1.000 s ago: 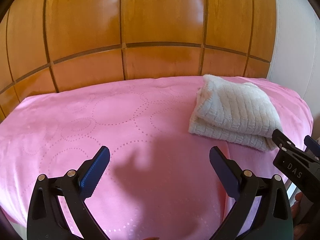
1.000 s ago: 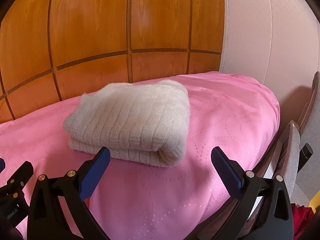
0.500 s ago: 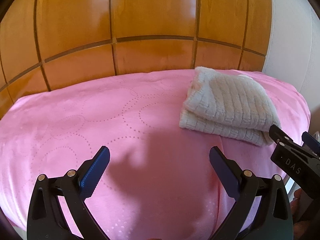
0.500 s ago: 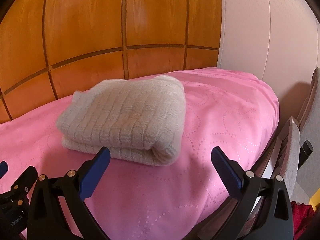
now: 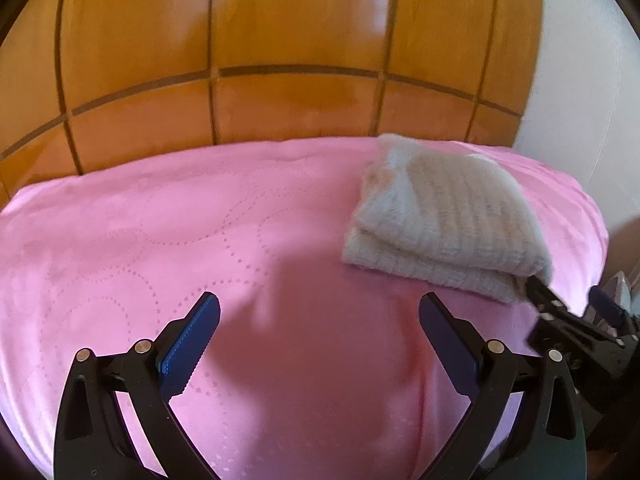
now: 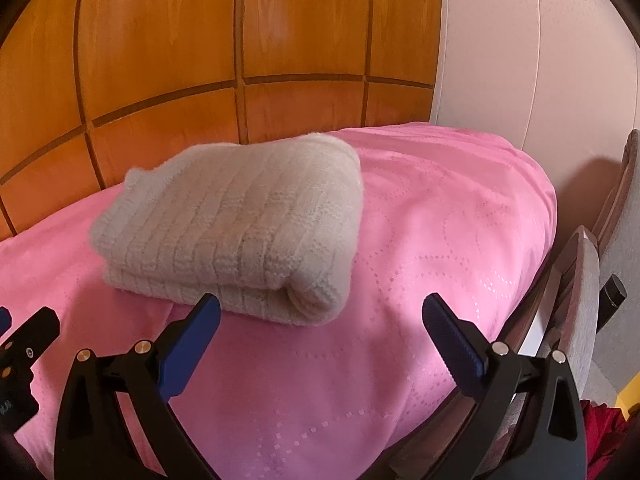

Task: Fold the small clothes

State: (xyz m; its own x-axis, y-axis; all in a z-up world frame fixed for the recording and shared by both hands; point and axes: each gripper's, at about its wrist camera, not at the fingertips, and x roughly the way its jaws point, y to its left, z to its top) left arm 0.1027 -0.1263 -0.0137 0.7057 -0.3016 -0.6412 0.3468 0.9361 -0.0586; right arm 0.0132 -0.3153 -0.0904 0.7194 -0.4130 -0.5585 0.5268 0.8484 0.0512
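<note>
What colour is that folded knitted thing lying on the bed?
Cream-white, with a ribbed knit texture. The folded knit garment shows best in the right wrist view.

No legible text

The only lettering is a small white marking low on the left hand-held gripper point(image 6: 16, 364), at the far left edge of the right wrist view; it is too small and cut off to read. In the left wrist view, the right hand-held gripper point(image 5: 576, 320) is blurred, and nothing on it reads.

My left view looks low across the pink bed point(image 5: 168, 232) toward the wooden headboard point(image 5: 288, 40). My right view sits nearer the folded knit point(image 6: 236, 220), facing likewise; both share knit, bed and headboard.
</note>
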